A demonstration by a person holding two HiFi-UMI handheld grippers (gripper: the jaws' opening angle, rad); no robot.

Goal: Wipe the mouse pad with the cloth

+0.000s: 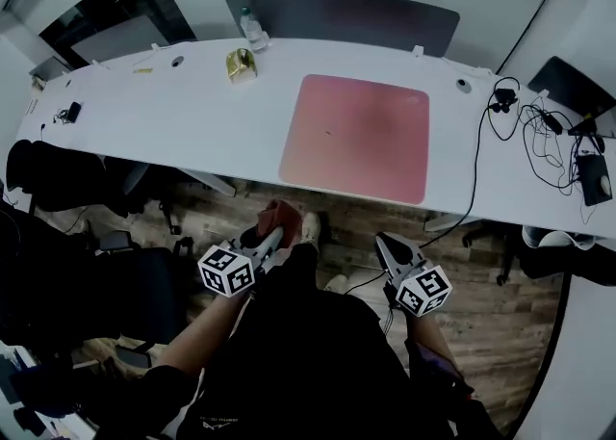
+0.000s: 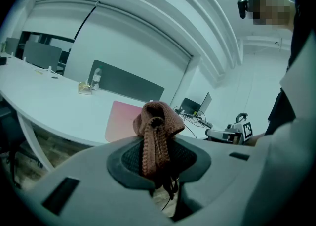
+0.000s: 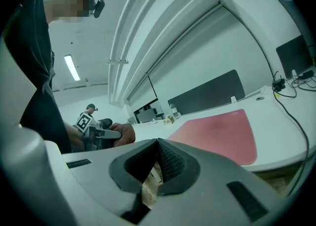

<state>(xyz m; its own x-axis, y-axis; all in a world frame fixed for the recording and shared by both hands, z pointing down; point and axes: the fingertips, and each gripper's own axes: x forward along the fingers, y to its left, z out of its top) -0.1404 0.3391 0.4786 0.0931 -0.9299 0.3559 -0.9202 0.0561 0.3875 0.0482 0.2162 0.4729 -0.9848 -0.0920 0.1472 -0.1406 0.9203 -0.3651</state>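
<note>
**Head view with both gripper views, items listed from left to right.** A small black item (image 1: 72, 112) lay at the far left of the white desk (image 1: 173, 130). Next came a gold-coloured object (image 1: 241, 64) and a clear bottle (image 1: 254, 32), whose label we could not read. The left gripper (image 1: 274, 236) was held short of the desk's near edge, above the wooden floor (image 1: 500, 332). Its jaws were clamped on the brown knitted cloth (image 1: 279, 213), which bunched above the tips and was well apart from the pad. The pink mouse pad (image 1: 356, 137) lay flat on the desk, right of centre. The right gripper (image 1: 385, 247) had its jaws closed tip to tip on nothing. Black cables (image 1: 539, 140) were tangled at the desk's right end. The print on the person's dark garment (image 1: 289, 371) was too small for us to read.
</note>
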